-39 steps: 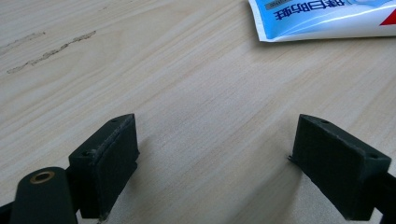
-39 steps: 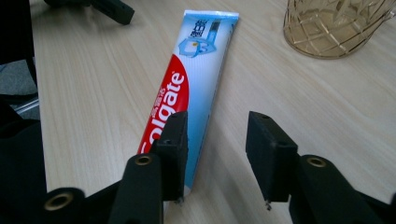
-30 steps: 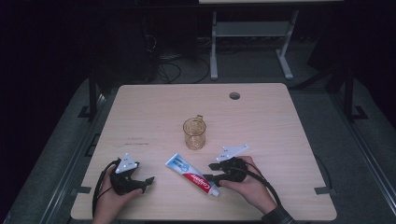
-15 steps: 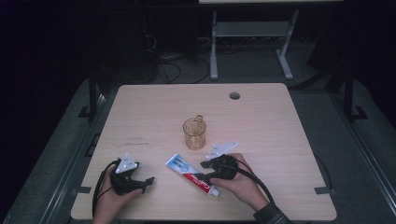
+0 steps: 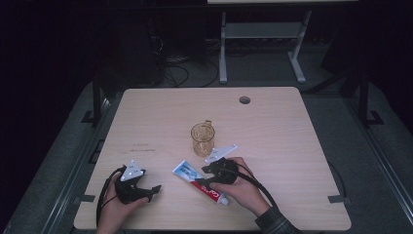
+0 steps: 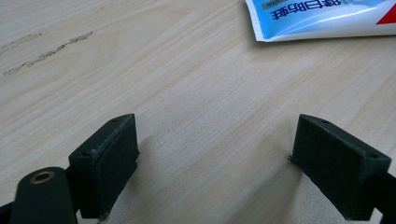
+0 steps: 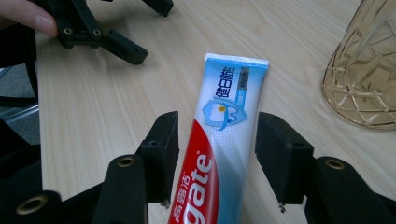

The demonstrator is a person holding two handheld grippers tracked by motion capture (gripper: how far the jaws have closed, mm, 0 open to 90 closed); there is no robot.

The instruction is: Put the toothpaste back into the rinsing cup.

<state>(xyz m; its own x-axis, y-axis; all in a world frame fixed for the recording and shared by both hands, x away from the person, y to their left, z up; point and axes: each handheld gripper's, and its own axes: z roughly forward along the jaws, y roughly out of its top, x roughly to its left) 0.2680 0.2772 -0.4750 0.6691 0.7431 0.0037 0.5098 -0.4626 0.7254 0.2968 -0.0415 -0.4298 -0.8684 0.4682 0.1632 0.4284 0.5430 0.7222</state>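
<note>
Soft plastic tube (image 7: 212,154), flat on table (image 5: 302,146); right gripper (image 7: 217,154) jaws just widening, straddling it untouched; left gripper (image 6: 217,163) spread, empty. Risk: squeezing mid-body buckles tube, or it slips.

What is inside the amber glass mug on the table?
The amber faceted glass mug looks empty: the pale wooden table shows through its wall. Its bottom is too small to check in the high view.

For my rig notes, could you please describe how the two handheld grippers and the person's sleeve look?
Both the left gripper and the right gripper are black, each topped by a grey three-cornered plate and trailing a black cable. Their fingers are blocky, with brass-coloured rivets. The right sleeve is dark plaid.
</note>
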